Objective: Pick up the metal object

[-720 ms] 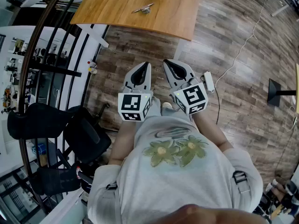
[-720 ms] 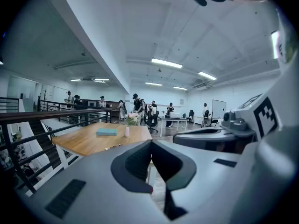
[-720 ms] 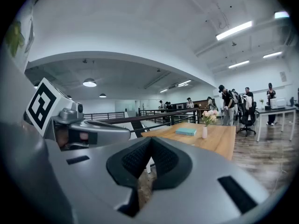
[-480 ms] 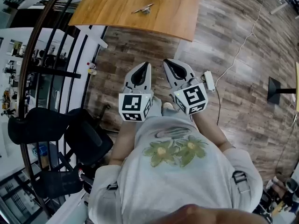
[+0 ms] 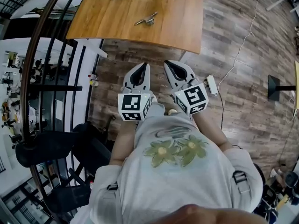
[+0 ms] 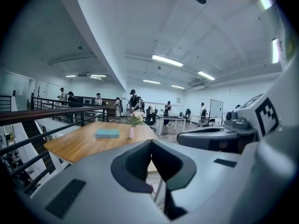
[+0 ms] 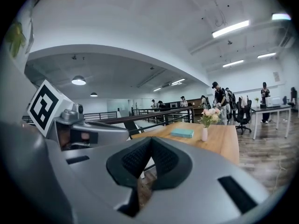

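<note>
while both grippers hang close to the person's chest, the head view puts the metal object (image 5: 146,19) far ahead on the table (image 5: 107,13), well apart from the left gripper (image 5: 144,66) and right gripper (image 5: 168,63). open floor lies between them; a railing (image 5: 46,55) bounds the left and a cable (image 5: 238,55) trails on the right. left gripper view: jaws pressed together, nothing between. right gripper view: likewise pressed together, empty. the risk, as i judge it: arriving unopened could shove the thin object, or clip the table's near edge.
</note>
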{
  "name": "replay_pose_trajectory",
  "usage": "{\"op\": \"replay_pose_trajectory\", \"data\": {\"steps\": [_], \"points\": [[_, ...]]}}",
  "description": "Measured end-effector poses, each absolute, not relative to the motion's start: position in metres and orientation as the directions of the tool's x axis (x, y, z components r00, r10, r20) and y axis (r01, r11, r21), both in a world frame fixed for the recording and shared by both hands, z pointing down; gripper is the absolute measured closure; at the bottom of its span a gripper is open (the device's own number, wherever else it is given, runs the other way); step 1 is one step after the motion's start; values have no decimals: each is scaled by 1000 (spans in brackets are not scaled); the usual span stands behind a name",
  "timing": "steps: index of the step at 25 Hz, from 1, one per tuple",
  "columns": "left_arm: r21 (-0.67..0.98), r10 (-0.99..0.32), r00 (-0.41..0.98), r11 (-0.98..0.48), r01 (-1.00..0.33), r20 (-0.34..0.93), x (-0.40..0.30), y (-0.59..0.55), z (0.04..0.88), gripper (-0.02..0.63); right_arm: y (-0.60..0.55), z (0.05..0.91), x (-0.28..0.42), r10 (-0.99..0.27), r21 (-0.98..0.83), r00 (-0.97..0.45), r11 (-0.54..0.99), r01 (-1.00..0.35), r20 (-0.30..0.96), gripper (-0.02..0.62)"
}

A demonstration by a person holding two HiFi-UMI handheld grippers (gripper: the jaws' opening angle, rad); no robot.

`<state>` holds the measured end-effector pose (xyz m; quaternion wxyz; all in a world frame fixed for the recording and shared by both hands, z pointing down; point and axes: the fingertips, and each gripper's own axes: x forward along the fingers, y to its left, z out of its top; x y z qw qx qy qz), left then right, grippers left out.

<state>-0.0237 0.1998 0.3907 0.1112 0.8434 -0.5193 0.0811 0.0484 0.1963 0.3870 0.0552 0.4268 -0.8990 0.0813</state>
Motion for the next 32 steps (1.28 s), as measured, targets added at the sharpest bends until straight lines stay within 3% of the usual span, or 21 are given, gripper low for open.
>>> {"op": "replay_pose_trajectory", "data": {"steps": [19, 32], "points": [[142, -804, 538, -519, -843, 253, -74, 78, 412, 592, 79, 404, 4, -813, -86, -549, 544, -835, 192, 589], [126, -836, 476, -459, -879, 273, -107, -22, 411, 592, -29, 422, 1, -789, -71, -560, 562, -824, 254, 588]]}}
